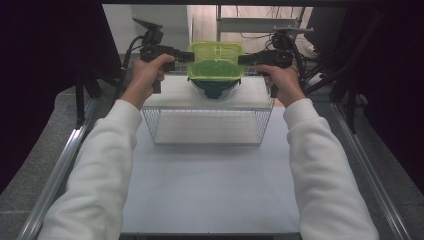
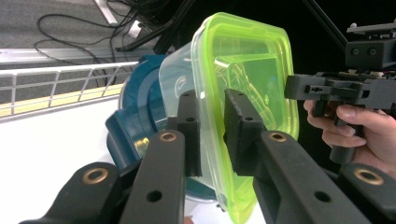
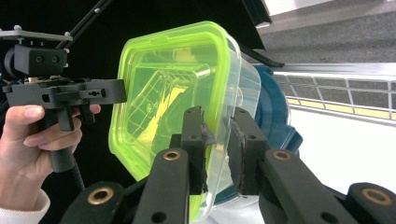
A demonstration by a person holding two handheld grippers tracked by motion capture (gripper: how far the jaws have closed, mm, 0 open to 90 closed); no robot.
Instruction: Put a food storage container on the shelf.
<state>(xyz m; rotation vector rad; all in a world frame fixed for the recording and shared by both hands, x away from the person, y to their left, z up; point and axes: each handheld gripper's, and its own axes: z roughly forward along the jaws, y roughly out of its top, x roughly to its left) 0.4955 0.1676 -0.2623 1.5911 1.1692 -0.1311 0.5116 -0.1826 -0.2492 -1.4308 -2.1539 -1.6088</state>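
Left gripper [image 2: 212,135]: jaws drawn narrow, straddling the lime-green rim of the lidded container [image 1: 216,61], one pad on the lid side, one on the clear tub side; from its own view the pads look to be at or just off the plastic, so a light pinch rather than a hard clamp. Right gripper [image 3: 217,149]: same arrangement on the opposite edge, jaws narrow, the rim caught between the pads. The two tools mirror each other, one per side, which reads as a way to keep the box level and stop it swinging; a single pinch on one edge would likely let it tip. The green lid [image 2: 247,79] sits seated on the clear tub, facing up toward the high camera. Directly beneath, a dark teal bowl [image 1: 215,89] rests on the white shelf top [image 1: 250,95] of a wire rack [image 1: 207,127]; the tub's base appears to sit in or just over the bowl's mouth, contact not certain. Judging by the low carry, the box is being set onto, or lifted off, the bowl. Both hands [image 1: 147,75] grip the tool handles from behind, white sleeves [image 1: 100,165] running back across the pale table [image 1: 210,185]. Cables and frame legs lie on the floor beyond.
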